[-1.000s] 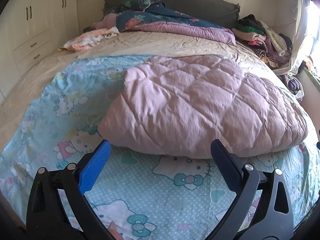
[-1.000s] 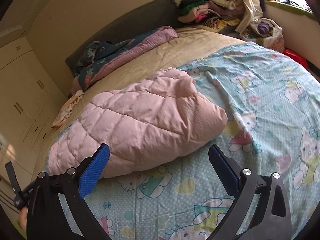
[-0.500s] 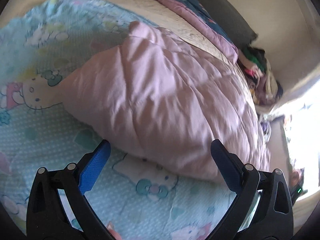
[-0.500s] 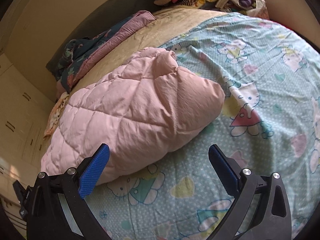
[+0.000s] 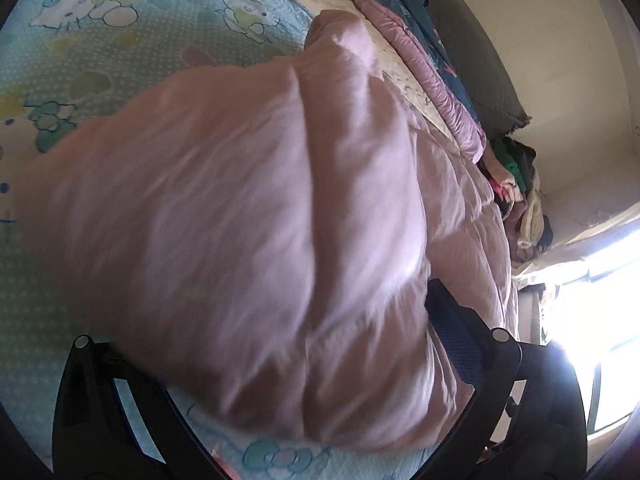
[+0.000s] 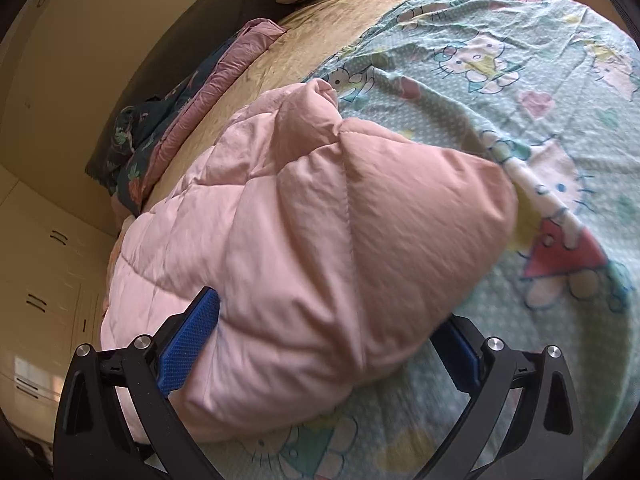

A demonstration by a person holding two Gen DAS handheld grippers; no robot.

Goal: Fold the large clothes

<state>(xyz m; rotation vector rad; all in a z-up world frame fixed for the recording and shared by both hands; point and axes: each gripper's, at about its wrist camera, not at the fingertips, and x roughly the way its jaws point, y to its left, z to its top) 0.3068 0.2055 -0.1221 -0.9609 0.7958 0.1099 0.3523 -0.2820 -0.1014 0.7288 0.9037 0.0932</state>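
- The pink quilted coat is lying bunched up on the bed, on top of a light blue cartoon-cat sheet.
- Left hand-held gripper is spread wide with the near end of the coat bulging in between its fingers. One finger is mostly buried under the fabric, so can't tell if it's actually pressing on anything.
- Right hand-held gripper is also spread wide, straddling the other end of the coat, blue pads right up against the fabric on both sides.
- Loads of free sheet out past the coat's rounded corner on the right-wrist view.
- Far edge of the bed has a floral duvet against the dark headboard, plus a clothes pile in the corner.
- Cupboards run along one side.
- No readable writing anywhere, just the cartoon print.
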